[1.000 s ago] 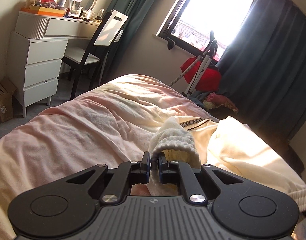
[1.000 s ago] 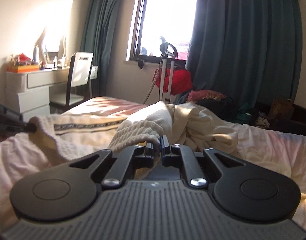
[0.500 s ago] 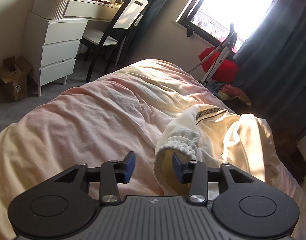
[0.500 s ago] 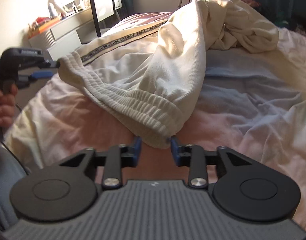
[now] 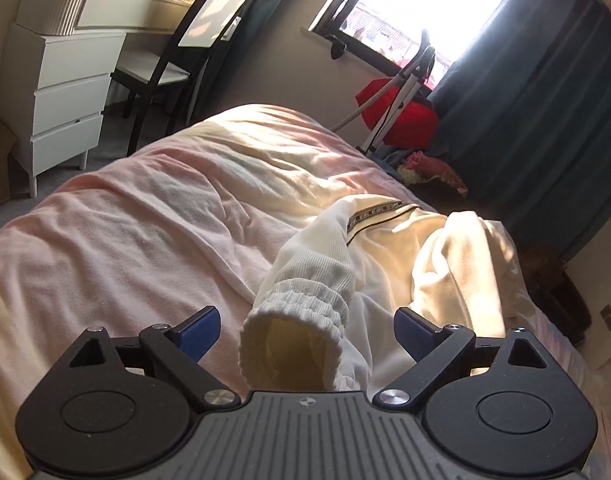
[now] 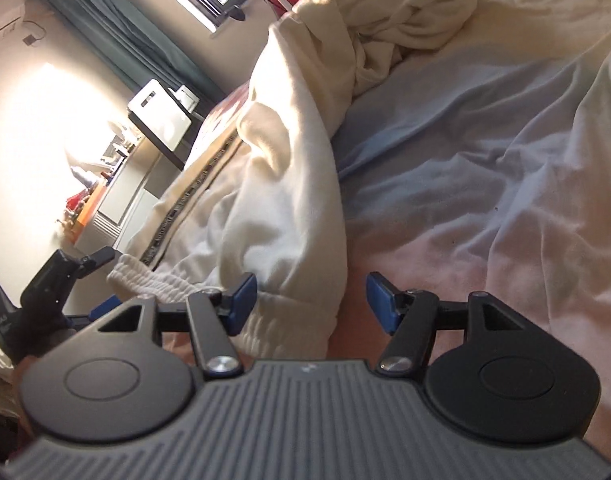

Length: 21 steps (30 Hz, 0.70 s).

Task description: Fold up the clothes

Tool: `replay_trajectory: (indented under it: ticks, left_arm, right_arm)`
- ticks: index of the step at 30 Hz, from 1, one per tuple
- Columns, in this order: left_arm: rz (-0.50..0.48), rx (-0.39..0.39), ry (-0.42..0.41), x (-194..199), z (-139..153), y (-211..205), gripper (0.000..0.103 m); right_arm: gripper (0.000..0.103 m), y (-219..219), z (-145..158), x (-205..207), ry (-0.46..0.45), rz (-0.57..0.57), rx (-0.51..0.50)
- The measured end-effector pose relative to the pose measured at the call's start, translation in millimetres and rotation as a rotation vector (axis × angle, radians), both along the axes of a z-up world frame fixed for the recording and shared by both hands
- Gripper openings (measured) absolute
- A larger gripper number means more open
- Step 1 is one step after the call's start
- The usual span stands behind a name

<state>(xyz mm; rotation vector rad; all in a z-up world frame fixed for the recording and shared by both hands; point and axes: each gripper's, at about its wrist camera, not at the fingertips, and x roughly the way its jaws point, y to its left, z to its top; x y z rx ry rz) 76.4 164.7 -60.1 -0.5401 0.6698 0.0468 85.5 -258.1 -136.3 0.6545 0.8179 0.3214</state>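
Cream trousers (image 5: 405, 252) crumpled on pink bed (image 5: 145, 232); left tongs (image 5: 305, 330) and right tongs (image 6: 311, 300) opening, cuffs between, unpinched. Chair (image 5: 185, 56), drawers (image 5: 61, 92) beyond.

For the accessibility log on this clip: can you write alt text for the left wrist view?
The left gripper, jaws opening, frames the elastic cuff of cream sweatpants lying on a pink bedspread, its blue pads clear of the fabric. Behind stand a white dresser, a chair and a sunlit window with dark teal curtains.
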Motion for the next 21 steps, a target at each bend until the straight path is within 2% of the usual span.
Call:
replay_trajectory:
  ticks: [3,6,7,9,11,13,15,17,20,21]
  left_arm:
    - [0.031,-0.001,0.043,13.1,-17.6,1.4,0.082]
    - [0.034,0.008,0.064,16.1,-28.5,0.2,0.061]
    - [0.036,0.009,0.064,16.0,-29.9,0.2,0.052]
    - [0.042,0.021,0.043,14.5,-26.8,-0.4,0.047]
    - [0.039,0.035,0.029,15.3,-21.2,-2.3,0.026]
    - [0.024,0.059,0.014,19.5,-9.2,-4.2,0.018]
    - [0.032,0.081,-0.032,23.5,9.6,-1.1,0.017]
    - [0.050,0.060,-0.058,33.3,29.8,10.2,0.017]
    - [0.094,0.067,-0.069,58.8,61.9,31.4,0.016]
    - [0.109,0.087,-0.070,69.3,73.4,39.0,0.016]
  right_arm:
    - [0.064,5.5,-16.2,18.7,0.037,0.015,0.103]
    - [0.063,17.9,-20.7,25.7,0.024,0.039,0.043]
    - [0.060,17.5,-24.2,25.9,0.038,0.041,0.049]
    - [0.053,14.8,-28.8,25.5,0.058,0.042,0.062]
    - [0.038,10.6,-31.2,24.3,0.068,0.041,0.076]
    - [0.032,9.3,-28.8,18.8,0.068,0.028,0.115]
    - [0.028,9.6,-24.5,11.0,0.065,0.015,0.178]
    - [0.026,22.8,-11.7,1.1,0.036,0.053,0.198]
    - [0.025,60.3,14.0,-10.7,-0.050,0.136,0.170]
    - [0.025,74.1,16.7,-9.5,-0.053,0.144,0.207]
